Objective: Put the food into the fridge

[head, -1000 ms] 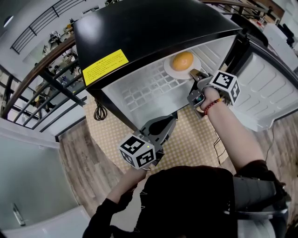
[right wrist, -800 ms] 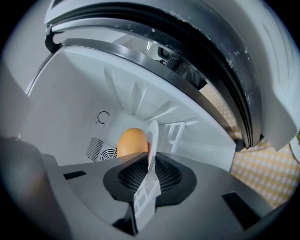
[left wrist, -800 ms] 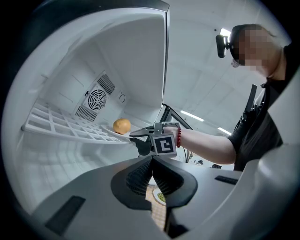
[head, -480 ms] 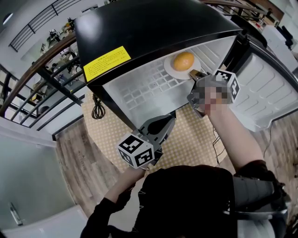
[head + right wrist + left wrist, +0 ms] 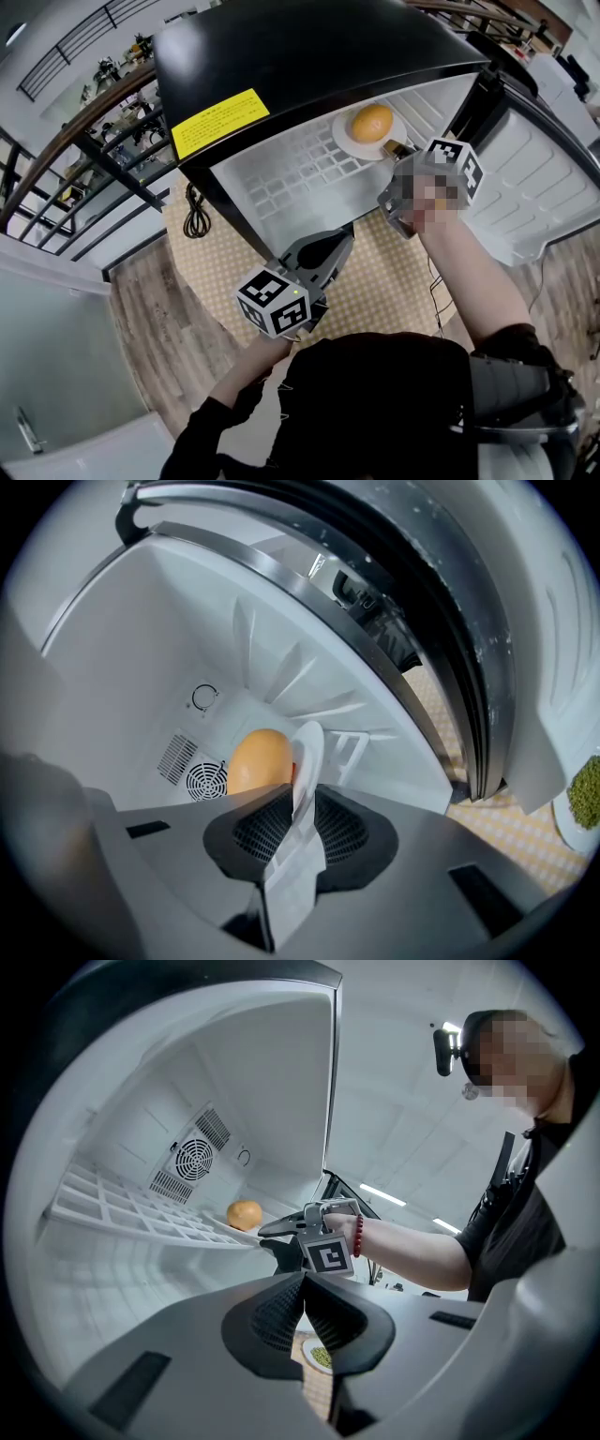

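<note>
While the jaws of the right gripper [image 5: 302, 797], just now opening, straddle the rim of the white plate [image 5: 309, 747], the orange [image 5: 258, 759] rests on that plate on the fridge wire shelf [image 5: 291, 183]. Left gripper [image 5: 305, 1281]: pressed together, empty.

Black fridge [image 5: 309, 56] with a yellow label [image 5: 220, 124] at upper left, white interior, white grid shelf [image 5: 291, 183], orange food [image 5: 372, 122] on a white plate [image 5: 349, 143], beige checked surface [image 5: 394, 272], brown wood-grain floor [image 5: 155, 319], grey left gripper [image 5: 305, 1283] and right gripper [image 5: 302, 803] with black-and-white marker cubes, red bead bracelet [image 5: 357, 1235].
</note>
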The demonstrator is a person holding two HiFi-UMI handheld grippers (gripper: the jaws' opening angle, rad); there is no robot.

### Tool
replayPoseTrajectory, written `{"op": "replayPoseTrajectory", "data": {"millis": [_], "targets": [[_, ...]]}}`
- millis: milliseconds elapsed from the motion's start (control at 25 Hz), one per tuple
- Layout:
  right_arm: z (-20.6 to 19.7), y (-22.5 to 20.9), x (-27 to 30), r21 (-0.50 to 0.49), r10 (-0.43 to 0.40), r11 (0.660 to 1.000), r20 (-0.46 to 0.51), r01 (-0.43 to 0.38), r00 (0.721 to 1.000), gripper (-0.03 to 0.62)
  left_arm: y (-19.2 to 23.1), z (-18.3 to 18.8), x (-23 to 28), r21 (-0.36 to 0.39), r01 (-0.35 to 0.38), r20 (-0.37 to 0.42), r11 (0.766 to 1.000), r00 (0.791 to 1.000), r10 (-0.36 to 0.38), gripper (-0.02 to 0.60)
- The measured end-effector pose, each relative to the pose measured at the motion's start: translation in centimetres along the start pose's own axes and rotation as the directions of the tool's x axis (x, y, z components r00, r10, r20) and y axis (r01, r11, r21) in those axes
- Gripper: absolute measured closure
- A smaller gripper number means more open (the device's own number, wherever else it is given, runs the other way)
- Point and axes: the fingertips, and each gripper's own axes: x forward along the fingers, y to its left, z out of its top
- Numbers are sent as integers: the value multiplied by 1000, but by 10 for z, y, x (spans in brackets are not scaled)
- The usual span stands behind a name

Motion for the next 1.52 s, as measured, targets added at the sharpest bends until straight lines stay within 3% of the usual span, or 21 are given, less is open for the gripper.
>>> {"op": "replayPoseTrajectory", "data": {"millis": [360,1040,1520], "targets": [[3,-2,-4,-75,-59,995,18,60,998,516,0,-1,-1,-10,2,1,1000,1000,-2,569],[5,-2,-5,-176,-87,980,34,92,996,513,1,-2,-1,-16,0,6,1000,1000,0,569],[3,-6,-3,-189,-102,976,25,104,995,505,2,-2,0,-18,1,9,1000,1000,-1,569]]}}
